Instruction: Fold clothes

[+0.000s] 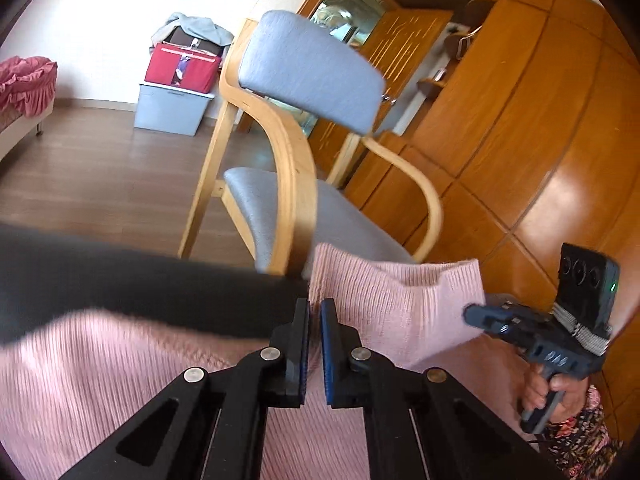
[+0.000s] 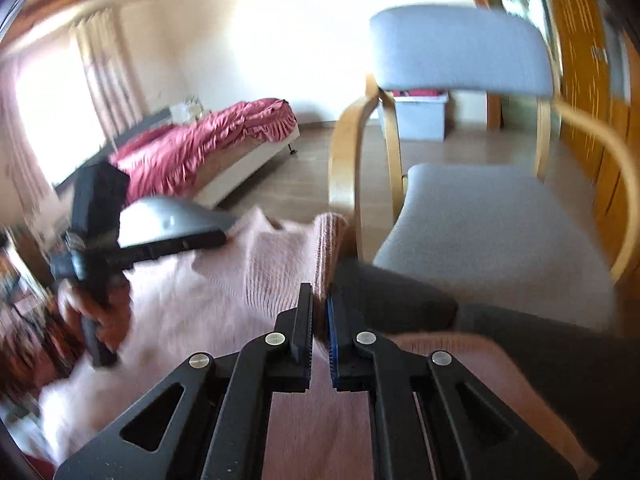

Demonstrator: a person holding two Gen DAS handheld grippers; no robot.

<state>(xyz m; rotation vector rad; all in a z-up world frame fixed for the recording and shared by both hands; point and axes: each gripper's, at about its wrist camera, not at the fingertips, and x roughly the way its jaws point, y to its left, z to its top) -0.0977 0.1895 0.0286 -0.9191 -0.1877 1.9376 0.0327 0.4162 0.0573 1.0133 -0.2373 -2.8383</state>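
Observation:
A pink ribbed knit sweater (image 1: pixel 400 292) hangs stretched between both grippers in front of the chair. My left gripper (image 1: pixel 315 304) is shut, its pads pinching the sweater's upper edge. In the left wrist view my right gripper (image 1: pixel 474 314), held by a hand (image 1: pixel 540 392), bites the sweater's far corner. In the right wrist view my right gripper (image 2: pixel 320 292) is shut on a fold of the sweater (image 2: pixel 224 292). The left gripper (image 2: pixel 216 240) grips the sweater's other edge at the left, blurred. A dark surface (image 1: pixel 120 280) lies under the sweater.
A wooden armchair with grey cushions (image 1: pixel 312 68) (image 2: pixel 492 220) stands just beyond the sweater. A wooden wardrobe wall (image 1: pixel 520 120) fills the right. A bed with a red cover (image 2: pixel 208 140) and stacked storage boxes (image 1: pixel 176 96) sit by the far wall.

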